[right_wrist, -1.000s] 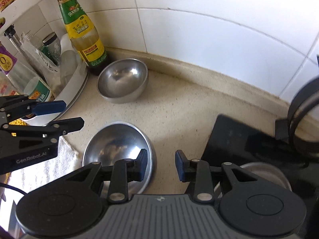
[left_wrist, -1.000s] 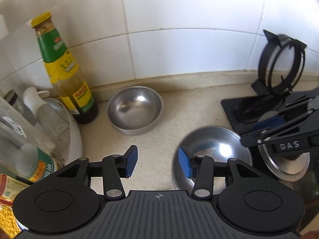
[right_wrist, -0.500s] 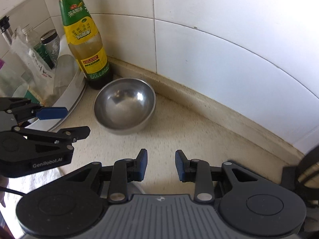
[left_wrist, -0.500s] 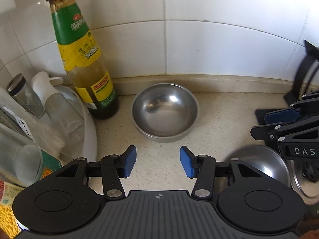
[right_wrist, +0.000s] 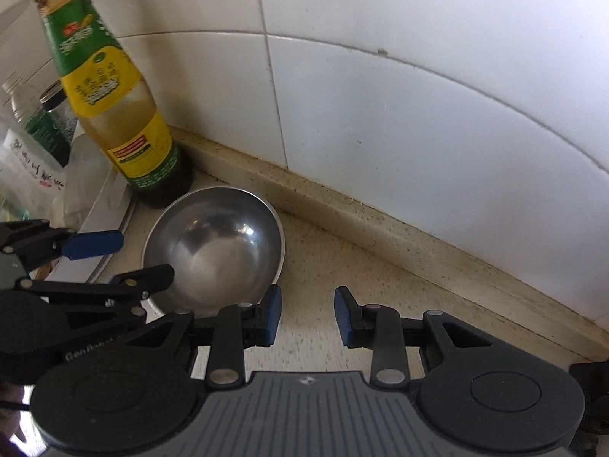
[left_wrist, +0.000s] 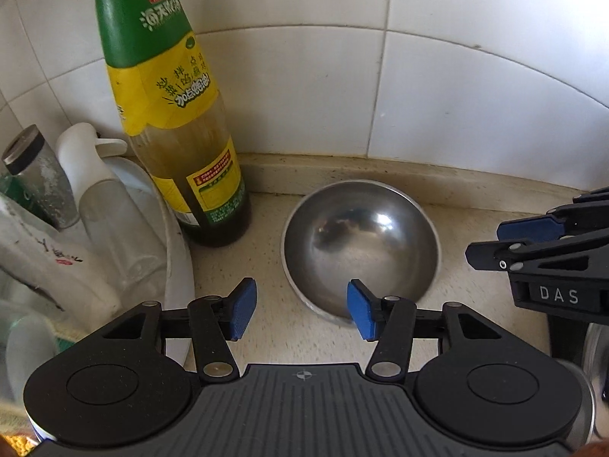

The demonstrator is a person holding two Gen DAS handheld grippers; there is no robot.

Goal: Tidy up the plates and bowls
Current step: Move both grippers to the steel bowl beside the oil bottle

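Note:
A small steel bowl (left_wrist: 361,243) (right_wrist: 213,243) stands upright and empty on the beige counter, beside a sauce bottle and close to the tiled wall. My left gripper (left_wrist: 301,312) hovers over the bowl's near-left rim. Its jaws are opening, the rim lies between the blue pads, and neither pad presses on it. In the right wrist view the left gripper (right_wrist: 146,255) comes in from the left over that rim. My right gripper (right_wrist: 308,316) is just right of the bowl, a narrow gap between its pads and only counter showing there. It also enters the left wrist view (left_wrist: 483,243) from the right.
A tall green-and-yellow sauce bottle (left_wrist: 171,114) (right_wrist: 114,95) stands left of the bowl. A white tray (left_wrist: 179,266) holds several bottles and jars at the left. The tiled wall and raised counter lip (right_wrist: 380,236) close the back. Steel dishware (left_wrist: 590,342) peeks in at right.
Both grippers have moved toward the back-left bowl by the bottle. The nearer bowl and the black rack have slid out of view. The left jaws stand wider.

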